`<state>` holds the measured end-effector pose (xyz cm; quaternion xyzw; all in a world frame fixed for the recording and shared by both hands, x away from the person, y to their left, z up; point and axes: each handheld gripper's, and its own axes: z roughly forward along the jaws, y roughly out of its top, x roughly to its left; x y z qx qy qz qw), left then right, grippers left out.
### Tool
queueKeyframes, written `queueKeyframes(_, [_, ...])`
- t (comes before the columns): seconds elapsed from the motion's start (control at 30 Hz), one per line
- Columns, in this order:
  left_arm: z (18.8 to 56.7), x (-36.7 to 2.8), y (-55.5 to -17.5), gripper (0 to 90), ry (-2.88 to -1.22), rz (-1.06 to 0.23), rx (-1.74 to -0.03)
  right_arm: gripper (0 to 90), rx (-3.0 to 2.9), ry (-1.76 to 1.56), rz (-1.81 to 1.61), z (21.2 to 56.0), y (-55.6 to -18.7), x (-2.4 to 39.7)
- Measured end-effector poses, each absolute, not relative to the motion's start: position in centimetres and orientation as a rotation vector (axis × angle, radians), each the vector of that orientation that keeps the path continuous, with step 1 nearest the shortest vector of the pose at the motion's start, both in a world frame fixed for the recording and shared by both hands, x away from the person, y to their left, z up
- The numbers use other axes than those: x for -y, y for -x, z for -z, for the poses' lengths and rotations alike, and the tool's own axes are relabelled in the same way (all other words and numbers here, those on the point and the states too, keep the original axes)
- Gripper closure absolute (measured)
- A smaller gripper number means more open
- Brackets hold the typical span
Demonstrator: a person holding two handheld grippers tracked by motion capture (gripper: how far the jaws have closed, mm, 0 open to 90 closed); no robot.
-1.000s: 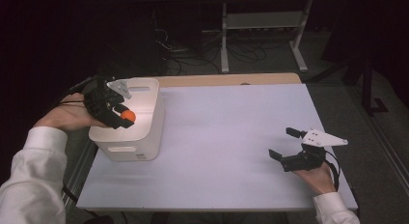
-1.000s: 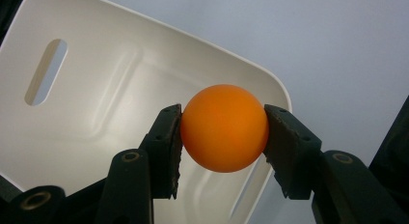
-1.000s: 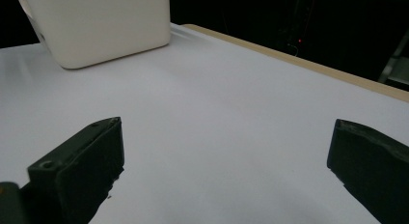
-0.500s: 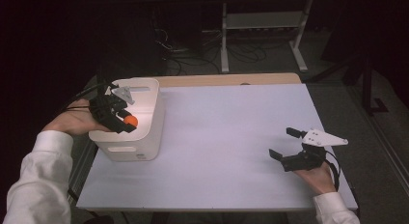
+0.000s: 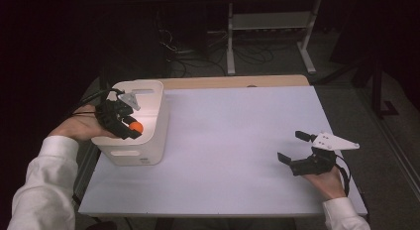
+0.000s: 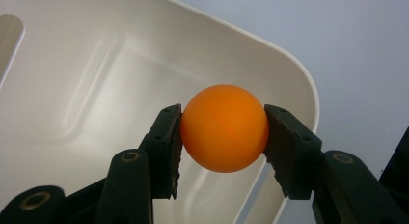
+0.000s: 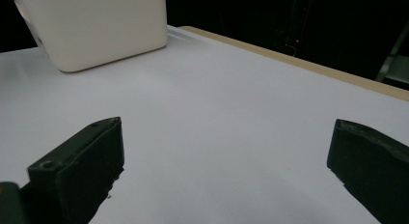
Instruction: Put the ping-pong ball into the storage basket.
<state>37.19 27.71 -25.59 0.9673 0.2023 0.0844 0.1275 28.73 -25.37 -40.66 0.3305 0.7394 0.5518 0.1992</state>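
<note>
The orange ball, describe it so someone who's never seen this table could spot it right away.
Start at the white rectangular plastic bin on the left end of the pale table. Over its opening, the left gripper holds a small smooth orange ball between its black fingers. It is the lone bright-coloured, round thing here.

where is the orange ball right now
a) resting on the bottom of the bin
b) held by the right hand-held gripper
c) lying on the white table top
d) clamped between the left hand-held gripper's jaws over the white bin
d: in the left gripper view the orange ball sits pinched between the left hand-held gripper jaws, above the open white bin.
</note>
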Motion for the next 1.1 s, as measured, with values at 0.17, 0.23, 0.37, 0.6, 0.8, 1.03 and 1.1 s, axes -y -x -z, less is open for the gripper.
queueKeyframes(0.17, [26.2,-27.7,-37.5,49.8,-2.8,-0.228,-0.604,0.0,-2.071,-0.93,-1.542,40.7,-28.7,25.4])
queueKeyframes(0.23, [26.5,-27.8,-37.6,49.8,-2.798,-0.222,-0.609,0.0,-2.071,-0.93,-1.541,40.7,-28.7,25.4])
queueKeyframes(0.37, [27.1,-27.8,-37.8,49.8,-2.807,-0.215,-0.613,0.0,-2.073,-0.935,-1.545,40.7,-28.7,25.4])
queueKeyframes(0.6, [27.8,-27.9,-37.8,49.6,-2.807,-0.207,-0.622,0.0,-2.07,-0.921,-1.541,40.7,-28.7,25.4])
queueKeyframes(0.8, [28.5,-27.7,-38.1,49.6,-2.805,-0.195,-0.623,0.0,-2.078,-0.935,-1.538,40.8,-28.7,25.3])
queueKeyframes(1.03, [28.5,-27.7,-38.1,39.4,-2.782,-0.223,-0.644,0.0,-2.081,-0.939,-1.535,40.8,-28.7,25.3])
queueKeyframes(1.1, [28.5,-27.7,-38.1,33.5,-2.778,-0.241,-0.652,0.0,-2.082,-0.935,-1.534,40.8,-28.7,25.3])
